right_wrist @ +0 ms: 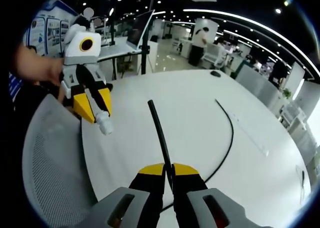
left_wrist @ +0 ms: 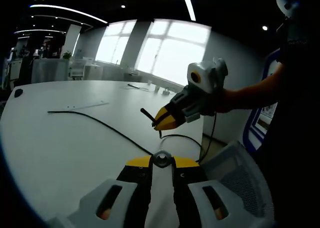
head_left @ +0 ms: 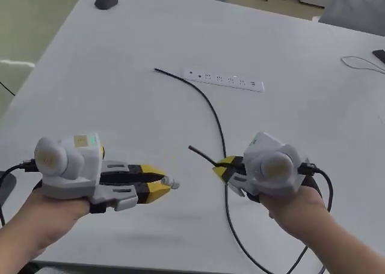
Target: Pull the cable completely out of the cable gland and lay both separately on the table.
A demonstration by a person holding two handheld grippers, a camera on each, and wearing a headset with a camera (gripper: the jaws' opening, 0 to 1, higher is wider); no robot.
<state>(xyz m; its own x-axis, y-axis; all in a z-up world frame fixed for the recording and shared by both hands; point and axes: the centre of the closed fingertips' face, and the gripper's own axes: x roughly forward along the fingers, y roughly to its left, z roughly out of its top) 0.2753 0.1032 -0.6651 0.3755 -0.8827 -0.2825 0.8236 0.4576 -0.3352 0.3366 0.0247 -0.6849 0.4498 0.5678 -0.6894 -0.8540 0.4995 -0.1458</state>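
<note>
White table [head_left: 120, 94]. A power strip [head_left: 224, 80] lies flat toward the far side, with a dark puck [head_left: 106, 2] at the far left corner and a thin wire [head_left: 361, 63] at the right edge. Room is an open office with ceiling strip lights and big windows. A mesh chair [left_wrist: 235, 173] sits just off the near edge.

Cable [head_left: 212, 115]: black. One end lies by the strip's left end, and from there it runs in a long arc across the table, under the right gripper [head_left: 219, 167], toward the near edge. The right jaws are clenched on it just short of its other end. A short stub pokes past the tips, raised off the table.

Gland [head_left: 171, 182]: pale, pinched at the tips of the left gripper [head_left: 161, 181], jaws closed on it, held above the table. The gland is off the cable, with a clear gap between it and the stub end.
</note>
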